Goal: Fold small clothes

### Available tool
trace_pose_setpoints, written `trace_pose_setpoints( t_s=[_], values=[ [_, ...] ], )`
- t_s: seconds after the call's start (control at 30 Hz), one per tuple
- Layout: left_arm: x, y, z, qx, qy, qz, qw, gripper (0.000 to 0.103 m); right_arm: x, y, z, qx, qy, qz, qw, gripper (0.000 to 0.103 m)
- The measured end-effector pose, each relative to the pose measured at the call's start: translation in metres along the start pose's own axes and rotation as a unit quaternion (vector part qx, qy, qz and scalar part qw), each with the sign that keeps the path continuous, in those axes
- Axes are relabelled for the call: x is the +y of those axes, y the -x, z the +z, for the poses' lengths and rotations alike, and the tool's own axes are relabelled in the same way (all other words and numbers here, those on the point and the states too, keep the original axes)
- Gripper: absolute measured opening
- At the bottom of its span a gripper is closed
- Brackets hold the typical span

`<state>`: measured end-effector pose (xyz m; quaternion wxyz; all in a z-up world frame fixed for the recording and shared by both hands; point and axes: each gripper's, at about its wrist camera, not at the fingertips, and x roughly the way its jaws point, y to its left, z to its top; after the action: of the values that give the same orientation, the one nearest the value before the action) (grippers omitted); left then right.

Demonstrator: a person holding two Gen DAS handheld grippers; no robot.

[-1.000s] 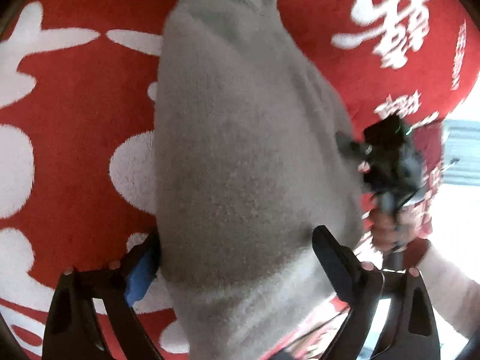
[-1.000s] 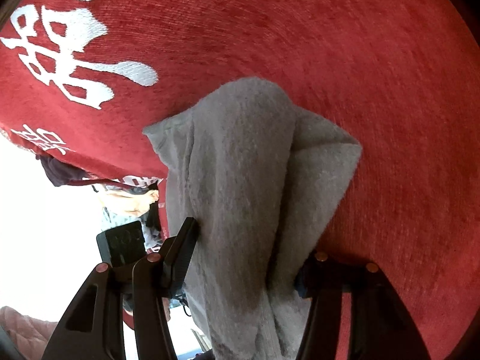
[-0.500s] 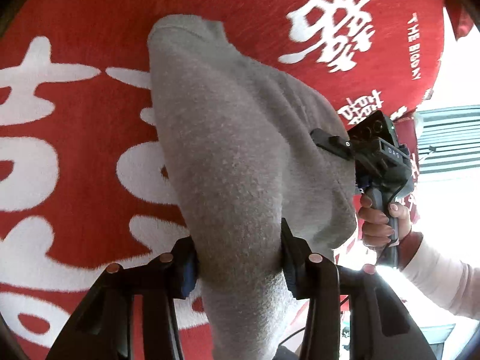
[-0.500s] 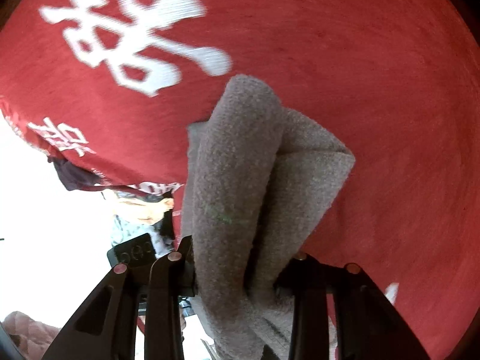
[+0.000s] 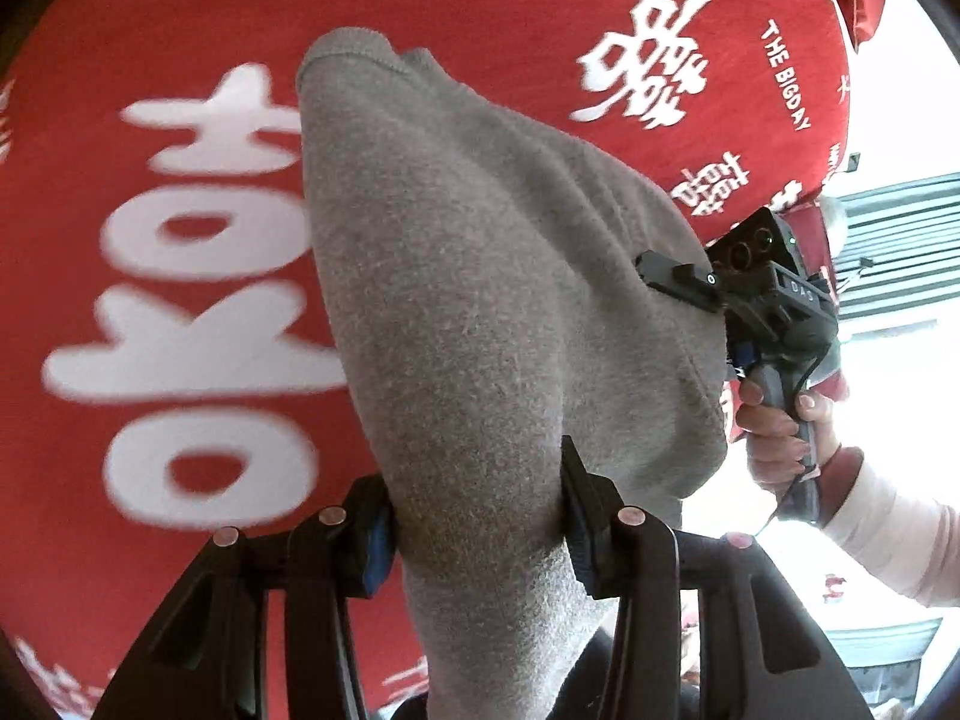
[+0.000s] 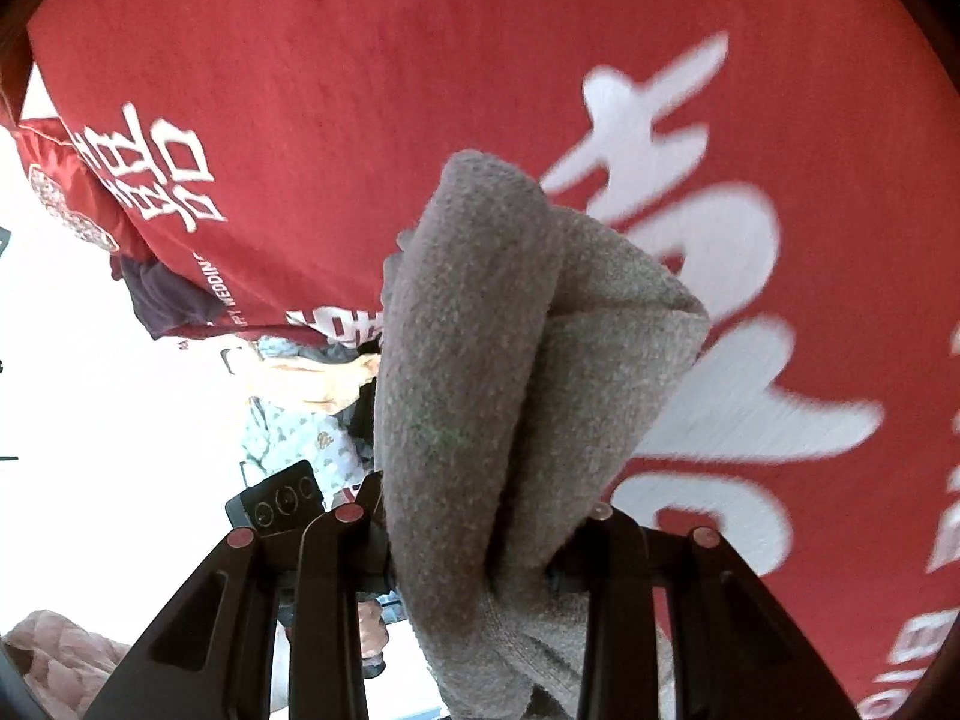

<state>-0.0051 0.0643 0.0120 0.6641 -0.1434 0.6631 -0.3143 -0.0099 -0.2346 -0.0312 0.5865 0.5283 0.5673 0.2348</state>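
The grey garment (image 5: 480,300) is a soft knitted cloth, matt and fuzzy, with a nubby, pilled surface and a stitched hem at its top edge. Behind it, the red blanket (image 5: 180,30) filling most of the frame is a short-pile woven cloth, matt, with white characters worked into it. The left gripper (image 5: 477,516) at the bottom is smooth black plastic with a faint sheen and small round metal pins. The right gripper (image 6: 474,546) looks the same. At right, a pale sleeve (image 5: 894,546) is smooth thin cloth.

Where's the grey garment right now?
The grey garment hangs above the red blanket, pinched between the left gripper and the right gripper.
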Motion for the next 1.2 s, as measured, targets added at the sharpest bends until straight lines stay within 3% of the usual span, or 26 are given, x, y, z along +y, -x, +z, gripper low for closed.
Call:
trace_pose_setpoints(
  t_s=[0.1,0.17,0.27,0.33,0.4,0.47,0.63,0.67,0.7,0.77,0.8,0.97,1.2],
  values=[
    [0.023,0.005,-0.022,0.0,-0.001,0.027,0.9996,0.047,-0.007,-0.031,-0.015,0.008,0.0,-0.009,1.0,0.036],
    [0.044,0.001,-0.035,0.009,0.013,0.049,0.9987,0.047,-0.015,-0.053,-0.022,0.02,0.004,-0.04,0.999,0.037],
    [0.064,-0.004,-0.046,0.018,0.027,0.089,0.9955,0.056,-0.018,-0.074,-0.026,0.029,0.031,-0.136,0.99,0.04],
    [0.072,0.003,-0.052,0.008,0.037,0.081,0.996,0.056,-0.014,-0.071,-0.027,0.019,0.042,-0.172,0.984,0.046],
    [0.073,0.011,-0.056,0.004,0.039,0.086,0.9955,0.06,-0.008,-0.06,-0.028,0.006,0.06,-0.224,0.973,0.049],
    [0.071,0.018,-0.059,0.003,0.035,0.118,0.9924,0.07,0.0,-0.047,-0.03,-0.002,0.076,-0.28,0.957,0.05],
    [0.059,0.039,-0.063,-0.015,0.029,0.165,0.9857,0.071,0.017,-0.022,-0.044,-0.024,0.083,-0.36,0.929,0.052],
    [0.056,0.044,-0.063,-0.019,0.028,0.173,0.9843,0.077,0.025,-0.018,-0.05,-0.031,0.089,-0.387,0.917,0.052],
    [0.052,0.048,-0.064,-0.022,0.027,0.186,0.9819,0.093,0.03,-0.016,-0.054,-0.035,0.092,-0.397,0.913,0.052],
    [0.043,0.053,-0.062,-0.03,0.024,0.202,0.9786,0.1,0.035,-0.004,-0.064,-0.045,0.092,-0.4,0.911,0.053],
    [0.036,0.057,-0.062,-0.034,0.019,0.213,0.9763,0.1,0.041,-0.002,-0.072,-0.049,0.091,-0.402,0.91,0.055],
    [0.008,0.074,-0.063,-0.04,0.0,0.249,0.9677,0.1,0.075,-0.002,-0.112,-0.064,0.105,-0.415,0.901,0.082],
    [-0.028,0.096,-0.071,-0.047,0.005,0.282,0.9583,0.1,0.121,-0.013,-0.155,-0.093,0.122,-0.435,0.887,0.091]
  ],
)
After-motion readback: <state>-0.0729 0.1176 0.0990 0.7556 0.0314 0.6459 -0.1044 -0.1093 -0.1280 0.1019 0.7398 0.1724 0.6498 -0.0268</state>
